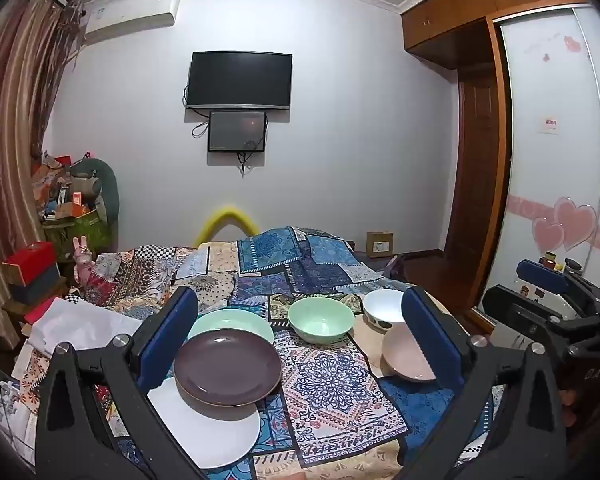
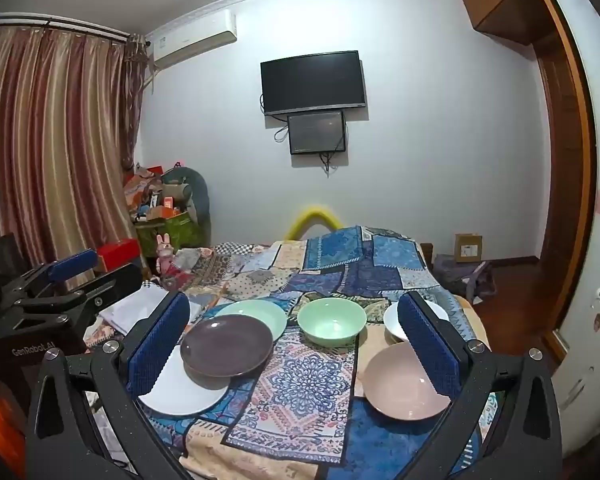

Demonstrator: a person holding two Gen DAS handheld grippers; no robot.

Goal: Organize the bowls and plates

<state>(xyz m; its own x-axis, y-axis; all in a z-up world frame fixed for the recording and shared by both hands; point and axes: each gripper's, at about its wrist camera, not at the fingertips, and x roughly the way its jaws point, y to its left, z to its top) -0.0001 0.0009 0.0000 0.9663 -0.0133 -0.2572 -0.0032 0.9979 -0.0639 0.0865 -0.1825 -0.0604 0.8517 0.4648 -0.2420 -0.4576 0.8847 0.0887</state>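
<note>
On the patchwork cloth lie a dark purple plate (image 1: 227, 366) (image 2: 226, 346) overlapping a white plate (image 1: 216, 436) (image 2: 182, 390) and a light green plate (image 1: 236, 322) (image 2: 258, 314). To the right sit a green bowl (image 1: 321, 320) (image 2: 332, 320), a white bowl (image 1: 384, 306) (image 2: 394, 326) and a pink bowl (image 1: 404, 356) (image 2: 404, 386). My left gripper (image 1: 300, 340) is open and empty above the dishes. My right gripper (image 2: 296, 348) is open and empty, and shows at the right edge of the left wrist view (image 1: 548, 292).
The cloth-covered table (image 1: 332, 400) (image 2: 296, 392) stretches toward the far wall. Folded white fabric (image 1: 80, 326) lies at its left edge. Boxes and clutter (image 1: 64, 208) stand by the curtain. A wardrobe (image 1: 480, 160) stands at the right.
</note>
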